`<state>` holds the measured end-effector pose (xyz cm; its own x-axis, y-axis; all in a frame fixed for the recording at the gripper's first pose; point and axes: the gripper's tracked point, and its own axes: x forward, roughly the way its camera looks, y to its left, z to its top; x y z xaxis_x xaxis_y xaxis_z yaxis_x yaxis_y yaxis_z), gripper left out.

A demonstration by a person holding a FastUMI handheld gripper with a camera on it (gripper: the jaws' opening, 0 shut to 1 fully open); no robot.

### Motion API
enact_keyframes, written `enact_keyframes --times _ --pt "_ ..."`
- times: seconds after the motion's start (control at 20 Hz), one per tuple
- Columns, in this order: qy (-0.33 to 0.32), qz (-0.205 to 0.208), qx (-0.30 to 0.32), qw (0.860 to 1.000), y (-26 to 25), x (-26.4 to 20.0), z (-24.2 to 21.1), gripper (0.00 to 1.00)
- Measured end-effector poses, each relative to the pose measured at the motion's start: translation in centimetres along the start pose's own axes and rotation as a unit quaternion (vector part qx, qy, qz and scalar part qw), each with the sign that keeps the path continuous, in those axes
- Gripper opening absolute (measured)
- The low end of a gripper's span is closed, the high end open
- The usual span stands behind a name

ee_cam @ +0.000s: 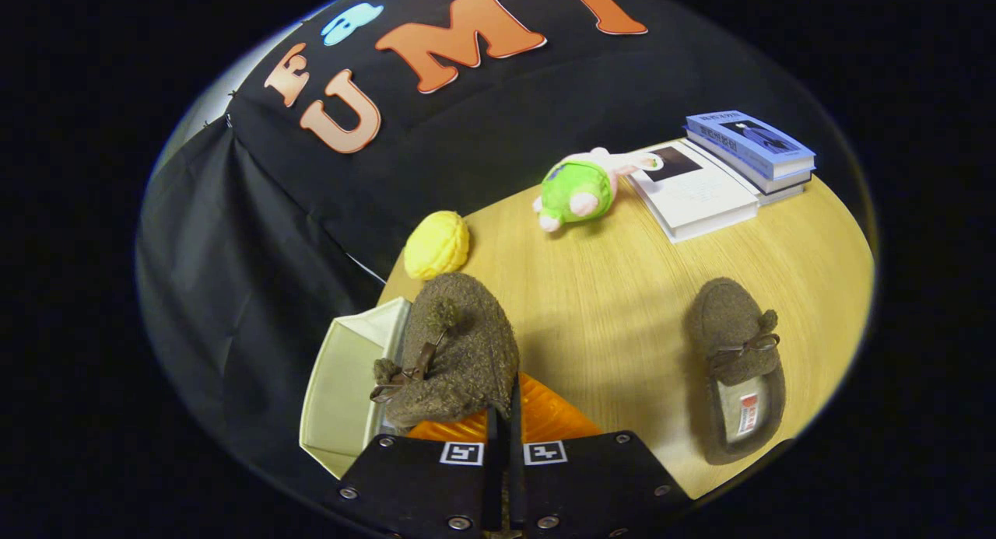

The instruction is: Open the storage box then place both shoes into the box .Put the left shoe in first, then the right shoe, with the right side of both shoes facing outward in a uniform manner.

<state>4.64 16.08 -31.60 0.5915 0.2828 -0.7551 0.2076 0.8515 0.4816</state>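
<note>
Brown slipper [455, 352] gripped in closed jaws above open storage box [346, 383], second slipper [739, 368] on wooden table [607, 290]

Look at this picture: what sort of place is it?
Probably a staged booth set up like a home: a wooden table against black cloth, holding books, a plush toy and slippers.

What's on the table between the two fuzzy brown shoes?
Nothing: bare wooden table in the gripper view. The hand-held gripper pinches one shoe above the box; the other shoe lies alone.
</note>
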Motion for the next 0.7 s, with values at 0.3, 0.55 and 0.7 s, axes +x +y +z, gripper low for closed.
enact_keyframes --times 0.3,0.55,0.7 --pt "-0.028 0.048 -0.005 0.998 7.6 -1.7 2.4 0.04" --pt "0.007 0.069 0.006 0.998 12.3 0.9 0.0 0.04" --pt "0.058 0.066 0.005 0.996 13.9 4.0 -3.0 0.04"
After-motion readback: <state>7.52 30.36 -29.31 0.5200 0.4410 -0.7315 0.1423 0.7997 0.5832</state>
